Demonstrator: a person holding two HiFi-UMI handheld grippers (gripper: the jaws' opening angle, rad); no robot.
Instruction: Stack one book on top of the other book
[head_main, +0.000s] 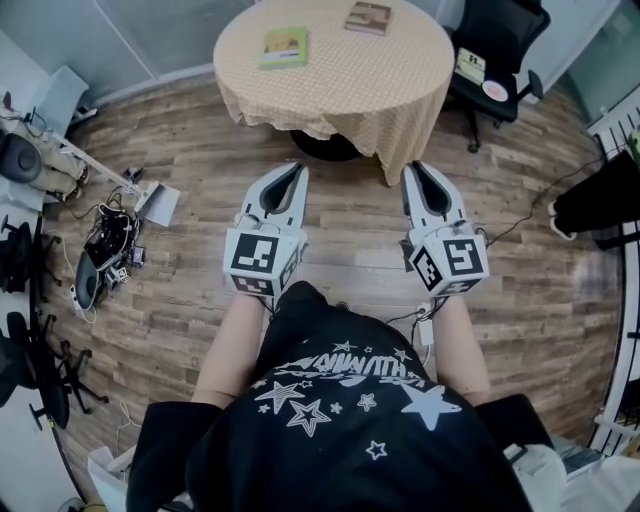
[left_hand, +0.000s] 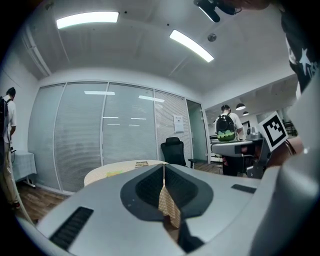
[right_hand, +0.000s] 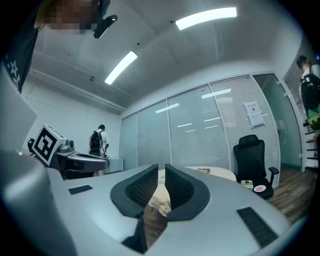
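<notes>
Approach stage: neither book lifted yet from round worktop (head_main: 340, 75).
Green book (head_main: 285, 47) and brown book (head_main: 368, 17) lie well apart at top centre of head view. Left claw (head_main: 297, 170) is shut and empty; right claw (head_main: 415, 170) is a narrow slit apart, empty; both are mid-frame, short of the worktop. Next move, by judgement: close in, spread one claw, take a book's edge.

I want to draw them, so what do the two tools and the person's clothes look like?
The left tool and right tool are pale grey and pointed, with black padding inside. Each carries a white cube with black square markers at the back. A thin cable hangs beneath the right one. The person wears a black short-sleeved shirt with white stars.
</notes>
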